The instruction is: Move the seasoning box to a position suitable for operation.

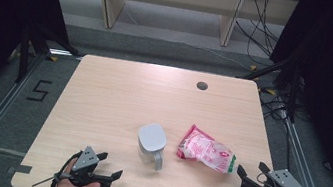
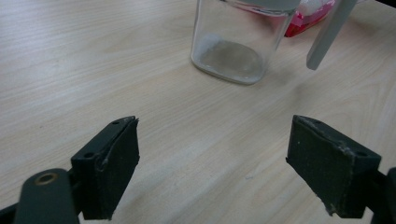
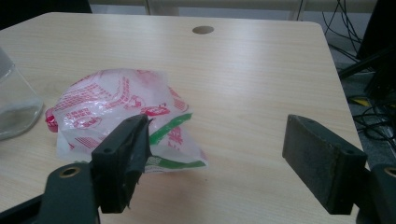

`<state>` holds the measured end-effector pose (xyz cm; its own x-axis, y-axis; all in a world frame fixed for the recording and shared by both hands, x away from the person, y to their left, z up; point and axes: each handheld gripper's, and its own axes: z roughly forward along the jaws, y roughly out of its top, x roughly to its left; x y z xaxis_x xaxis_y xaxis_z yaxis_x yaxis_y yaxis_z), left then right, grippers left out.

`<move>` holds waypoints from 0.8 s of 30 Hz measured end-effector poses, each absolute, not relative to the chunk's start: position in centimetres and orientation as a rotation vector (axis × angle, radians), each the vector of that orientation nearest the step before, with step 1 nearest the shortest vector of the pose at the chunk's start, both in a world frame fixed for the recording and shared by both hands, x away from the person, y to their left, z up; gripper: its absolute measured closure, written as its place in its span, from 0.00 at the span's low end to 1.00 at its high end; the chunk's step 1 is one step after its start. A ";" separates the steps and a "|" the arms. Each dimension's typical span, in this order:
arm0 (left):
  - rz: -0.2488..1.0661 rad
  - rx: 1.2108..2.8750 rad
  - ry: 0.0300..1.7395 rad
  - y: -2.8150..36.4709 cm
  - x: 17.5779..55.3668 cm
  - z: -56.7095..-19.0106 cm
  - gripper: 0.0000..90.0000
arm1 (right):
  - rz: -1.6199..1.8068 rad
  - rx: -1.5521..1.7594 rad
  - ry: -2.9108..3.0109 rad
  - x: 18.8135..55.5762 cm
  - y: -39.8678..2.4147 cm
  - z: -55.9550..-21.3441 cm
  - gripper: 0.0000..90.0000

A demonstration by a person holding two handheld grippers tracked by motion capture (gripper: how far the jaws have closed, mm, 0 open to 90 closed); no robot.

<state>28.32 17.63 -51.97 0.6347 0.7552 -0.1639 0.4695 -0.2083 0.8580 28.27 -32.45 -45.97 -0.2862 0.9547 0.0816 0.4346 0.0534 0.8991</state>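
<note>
From the high view, a clear jug (image 1: 151, 144) with a grey lid is standing upright on the wooden table (image 1: 118, 96), a bit nearer the person than the middle. Its grey handle is pointing toward the person's side. A crinkly bag (image 1: 206, 151) with red and green print is lying just to the right of the jug, close to it but not touching. The left gripper (image 1: 108, 164) is sitting in a hand near the table's front edge, to the left of the jug and nearer the person. Its jaws are spread apart and nothing is between them. The right gripper (image 1: 250, 170) is in the other hand, on the far side of the bag from the jug, with its jaws spread too and holding nothing. A small round hole (image 1: 202, 85) is sitting in the table well behind the jug.

In the left gripper view, the jug (image 2: 238, 39) is standing ahead of the two wide-apart black jaws, with bare table between. A bit of the bag (image 2: 312, 16) is peeking out behind the jug.

In the right gripper view, the bag (image 3: 122, 119) is lying ahead of the open jaws, and the left jaw is covering its near corner. The jug's glass side (image 3: 16, 105) is showing at the left edge, beside the bag.
</note>
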 end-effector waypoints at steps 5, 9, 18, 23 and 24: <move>0.362 1.851 0.972 17.2 28.1 -52.0 0.19 | 1.184 1.410 1.778 28.2 -32.3 -46.0 0.27; 0.339 1.847 0.942 16.9 27.8 -51.9 0.24 | 1.190 1.391 1.781 28.2 -32.4 -46.0 0.27; 0.270 1.850 0.882 15.2 27.7 -52.0 0.35 | 1.178 1.382 1.782 28.3 -32.4 -46.1 0.27; 0.210 1.870 0.838 13.9 27.9 -51.9 0.40 | 1.221 1.418 1.773 28.1 -32.1 -45.9 0.28; 0.208 1.874 0.832 13.6 28.0 -51.9 0.41 | 1.212 1.353 1.787 28.4 -32.3 -46.0 0.28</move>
